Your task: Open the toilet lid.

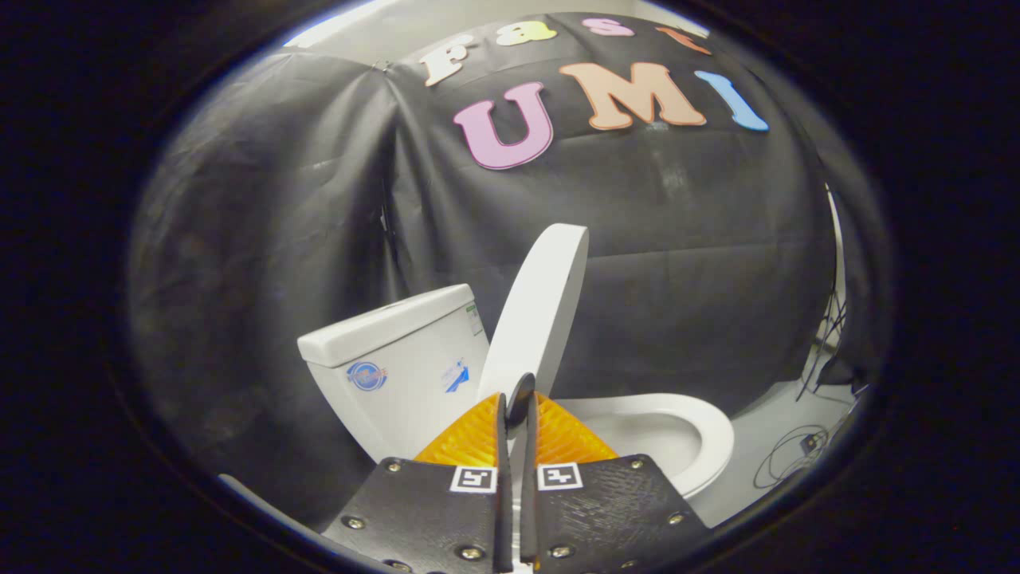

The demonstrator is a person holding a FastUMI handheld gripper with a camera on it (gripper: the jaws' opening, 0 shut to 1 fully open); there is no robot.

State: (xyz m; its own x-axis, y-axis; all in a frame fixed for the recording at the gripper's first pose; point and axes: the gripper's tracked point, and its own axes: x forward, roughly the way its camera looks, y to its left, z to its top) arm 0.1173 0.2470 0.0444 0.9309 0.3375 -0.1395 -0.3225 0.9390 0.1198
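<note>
Gripper view: the tool (516, 402) reaches forward from six o'clock, its two fingers (502, 446) drawn almost together with only a thin slit between them. The lower edge of the toilet lid (535, 319) sits in that slit at the fingertips, and the fingers appear pinched on it, one on each face.

The white toilet lid is raised, standing nearly upright and leaning a little toward one o'clock, seen mostly edge-on. It rises from the fingertips to roughly the middle of the scene. Its rounded top is well apart from everything else, set against the black cloth wall (677, 263) behind.

At about nine o'clock from the fingertips, just beside the lid, stands the white toilet tank (398, 359). It has a flat cover on top and small stickers on its front and side.

At about three o'clock from the fingertips lies the toilet seat (685, 434), a white ring lying flat on the bowl, uncovered, with the hollow of the bowl showing inside it.

Beyond the seat, near four o'clock, a patch of pale floor (765, 414) shows, with dark cables (797, 454) looped on it and more cables hanging along the edge of the cloth wall.
</note>
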